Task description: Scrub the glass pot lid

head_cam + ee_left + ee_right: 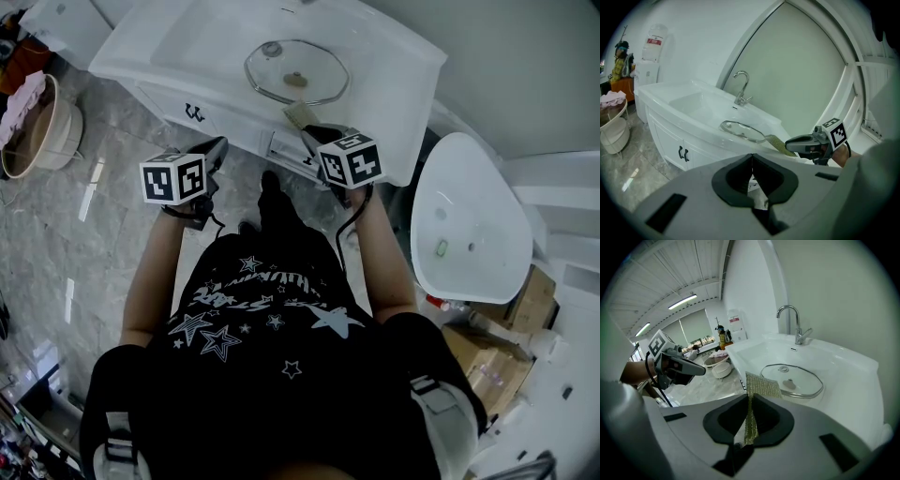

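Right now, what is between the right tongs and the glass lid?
Only the yellow-green mesh scrubbing pad pinched in the right tongs, reaching toward the round glass pot lid; the right gripper view shows it.

We reach both forearms forward, our left tool (217,147) with jaws pressed together on nothing, our right tool (310,135) farther ahead, clamped on a scouring pad (761,385).

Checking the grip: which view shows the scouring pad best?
Right gripper view: the scouring pad stands clamped in the right gripper, close up. Left gripper view shows it side-on; head view, a sliver.
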`<state>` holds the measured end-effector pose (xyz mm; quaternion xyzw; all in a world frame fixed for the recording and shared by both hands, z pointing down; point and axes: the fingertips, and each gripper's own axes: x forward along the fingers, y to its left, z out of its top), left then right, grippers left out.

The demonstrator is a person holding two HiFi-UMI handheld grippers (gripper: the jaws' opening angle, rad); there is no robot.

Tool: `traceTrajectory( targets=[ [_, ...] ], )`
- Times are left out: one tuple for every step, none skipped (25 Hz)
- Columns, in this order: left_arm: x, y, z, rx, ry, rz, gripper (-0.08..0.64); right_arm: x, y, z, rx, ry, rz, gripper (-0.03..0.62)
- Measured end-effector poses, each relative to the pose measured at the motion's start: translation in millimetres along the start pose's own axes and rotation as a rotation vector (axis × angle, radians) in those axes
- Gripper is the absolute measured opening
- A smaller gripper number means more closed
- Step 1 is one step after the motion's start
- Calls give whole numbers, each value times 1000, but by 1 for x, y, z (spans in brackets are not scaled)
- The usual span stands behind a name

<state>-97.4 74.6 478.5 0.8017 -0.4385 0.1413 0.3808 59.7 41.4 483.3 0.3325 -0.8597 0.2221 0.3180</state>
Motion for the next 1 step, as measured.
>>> traceTrajectory(
  targets=[
    [-1, 0, -2, -1, 1, 0, 9, 0, 1, -1, 1, -1, -2, 37]
  ],
)
